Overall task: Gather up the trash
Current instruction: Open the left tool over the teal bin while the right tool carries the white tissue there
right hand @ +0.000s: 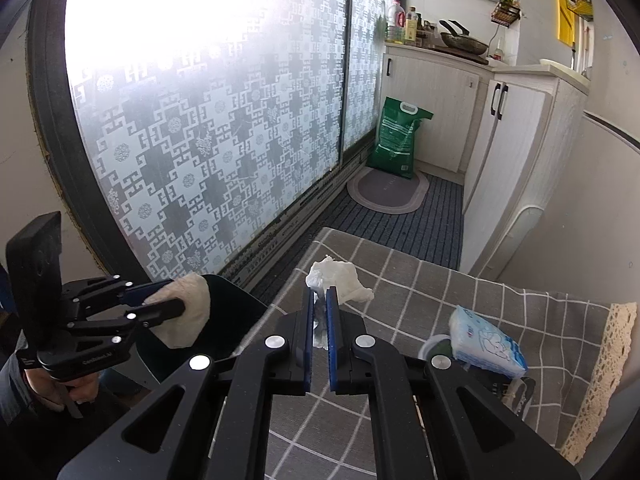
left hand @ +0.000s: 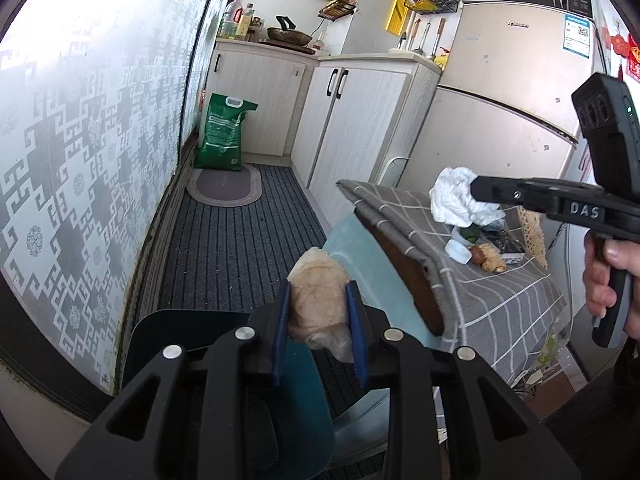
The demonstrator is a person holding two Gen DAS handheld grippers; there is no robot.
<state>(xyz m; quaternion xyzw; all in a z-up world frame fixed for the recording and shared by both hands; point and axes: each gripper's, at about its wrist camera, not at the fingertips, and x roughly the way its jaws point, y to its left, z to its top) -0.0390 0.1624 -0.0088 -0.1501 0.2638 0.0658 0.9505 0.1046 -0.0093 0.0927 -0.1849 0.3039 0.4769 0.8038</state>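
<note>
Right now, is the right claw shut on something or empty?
Shut on the crumpled white tissue. The right claw has its blue pads nearly together with the tissue pinched between them, above the grey checked tablecloth.

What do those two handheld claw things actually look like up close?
Both the left gripper and the right gripper are matte black plastic, with angular linkage arms joined by round silver pins. Each has two flat fingers faced with blue pads. Seen from the side, the right one has a pistol-style handle, white "DAS" lettering and a small green light. A bare hand grips it.
</note>
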